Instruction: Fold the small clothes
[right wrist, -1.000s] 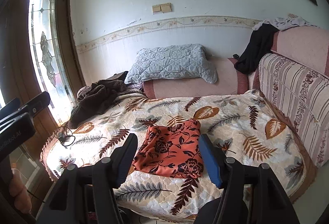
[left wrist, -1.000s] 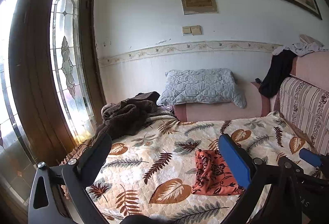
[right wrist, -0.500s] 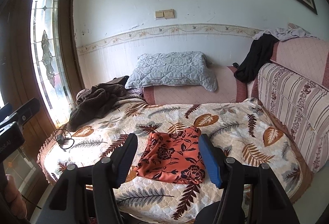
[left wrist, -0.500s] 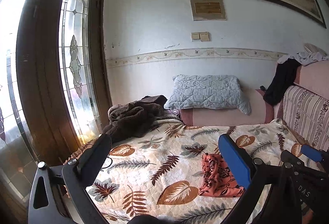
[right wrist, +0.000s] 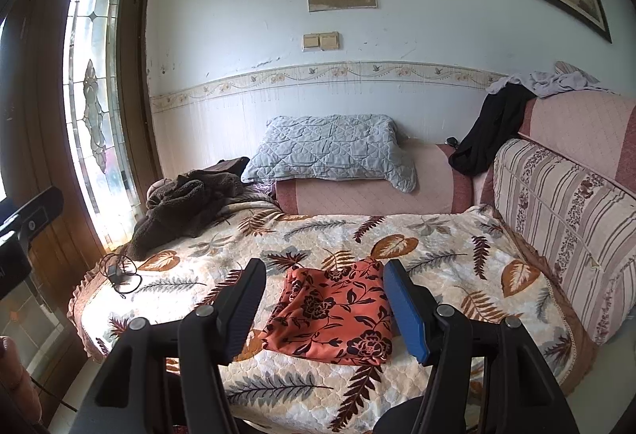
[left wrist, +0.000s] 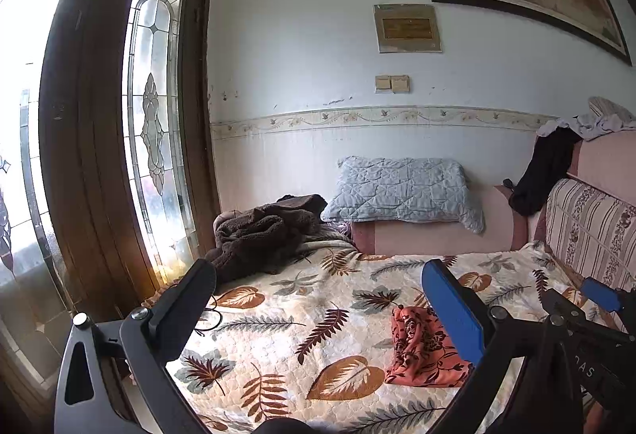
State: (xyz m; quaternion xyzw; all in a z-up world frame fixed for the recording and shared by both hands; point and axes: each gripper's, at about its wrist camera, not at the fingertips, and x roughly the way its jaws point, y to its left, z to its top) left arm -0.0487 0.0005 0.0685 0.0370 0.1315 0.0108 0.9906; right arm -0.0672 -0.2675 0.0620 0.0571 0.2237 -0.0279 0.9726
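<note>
Currently my right gripper (right wrist: pixel 322 304) has its jaws apart, nothing between them; the folded orange floral cloth (right wrist: pixel 334 314) lies flat on the leaf-print bedspread (right wrist: pixel 437 247) just beyond. My left gripper (left wrist: pixel 326 298) is likewise spread and empty, cloth off toward its blue finger. Grey pillow (right wrist: pixel 330 151) sits at the back.

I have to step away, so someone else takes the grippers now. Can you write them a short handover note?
Left gripper: open, empty, held above the bed.
Right gripper: open, empty, raised short of the cloth.
Orange floral garment: lies folded flat as a neat rectangle on the leaf-print bedspread, touched by neither gripper.
Done: this piece looks folded.
Left: possibly the brown pile by the window and the clothes draped on the sofa back.
</note>
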